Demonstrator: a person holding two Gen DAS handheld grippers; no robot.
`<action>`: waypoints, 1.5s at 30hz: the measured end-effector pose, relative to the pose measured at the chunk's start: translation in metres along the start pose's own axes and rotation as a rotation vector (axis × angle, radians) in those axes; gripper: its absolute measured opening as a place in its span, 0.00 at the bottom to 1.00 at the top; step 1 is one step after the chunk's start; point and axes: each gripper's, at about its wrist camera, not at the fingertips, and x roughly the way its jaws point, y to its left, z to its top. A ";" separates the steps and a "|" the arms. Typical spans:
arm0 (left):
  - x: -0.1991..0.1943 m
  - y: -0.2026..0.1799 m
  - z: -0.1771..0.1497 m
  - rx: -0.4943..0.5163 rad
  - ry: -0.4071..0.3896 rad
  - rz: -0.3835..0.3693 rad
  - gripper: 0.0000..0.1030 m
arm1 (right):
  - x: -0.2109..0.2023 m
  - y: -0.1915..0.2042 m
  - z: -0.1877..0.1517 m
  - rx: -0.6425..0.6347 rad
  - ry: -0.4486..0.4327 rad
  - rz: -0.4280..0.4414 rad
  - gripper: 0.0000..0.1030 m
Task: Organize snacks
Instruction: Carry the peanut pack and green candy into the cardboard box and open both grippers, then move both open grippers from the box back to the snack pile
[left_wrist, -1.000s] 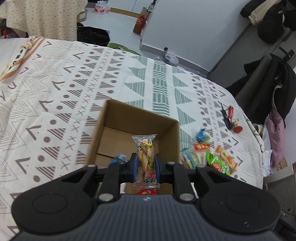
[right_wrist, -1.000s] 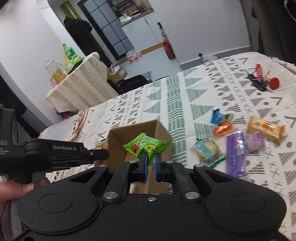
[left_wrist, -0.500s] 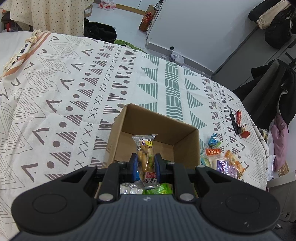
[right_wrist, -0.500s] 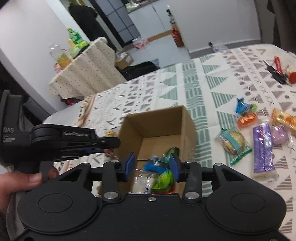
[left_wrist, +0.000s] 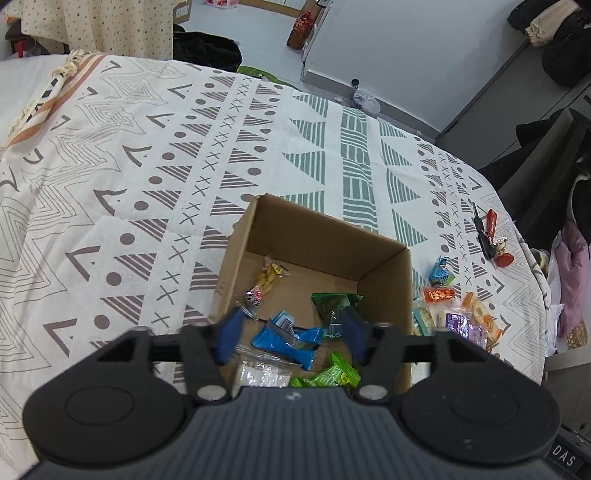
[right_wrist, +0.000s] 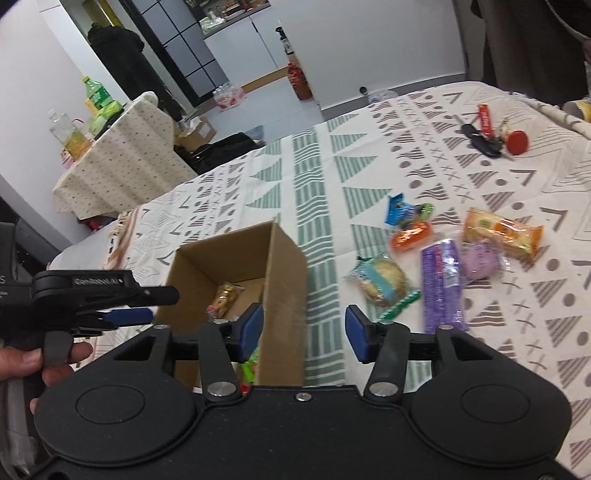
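An open cardboard box (left_wrist: 384, 266) (right_wrist: 284, 266) stands on the patterned cloth. Inside lie a clear yellow snack packet (left_wrist: 267, 282) (right_wrist: 223, 297), a dark green packet (left_wrist: 332, 308), a blue packet (left_wrist: 286, 338), a bright green packet (left_wrist: 332, 374) and a clear white one (left_wrist: 258, 373). My left gripper (left_wrist: 291, 338) hangs open over the box's near end, holding nothing. My right gripper (right_wrist: 304, 328) is open too, above the box's right wall. Loose snacks lie right of the box: a round cookie pack (right_wrist: 380, 280), a purple bar (right_wrist: 441, 284), an orange pack (right_wrist: 502, 234).
Black keys with a red fob (right_wrist: 491, 140) (left_wrist: 491, 240) lie at the cloth's far right. A hand (right_wrist: 22, 365) holds the left gripper at the left. Beyond the table stand a draped side table with bottles (right_wrist: 92, 110), a black bag (left_wrist: 203, 51) and dark coats (left_wrist: 554, 37).
My left gripper opened and the yellow snack packet dropped into the box. My right gripper let go of the green packet into the box, opened wide and swung right.
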 end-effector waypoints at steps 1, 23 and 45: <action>-0.001 -0.003 -0.001 0.006 -0.005 0.003 0.69 | -0.001 -0.002 0.000 0.000 -0.001 -0.006 0.50; -0.015 -0.090 -0.039 0.181 0.000 -0.019 0.88 | -0.054 -0.072 -0.009 0.040 -0.117 -0.070 0.98; 0.001 -0.167 -0.067 0.246 0.017 -0.049 0.90 | -0.074 -0.149 -0.012 0.094 -0.076 -0.113 1.00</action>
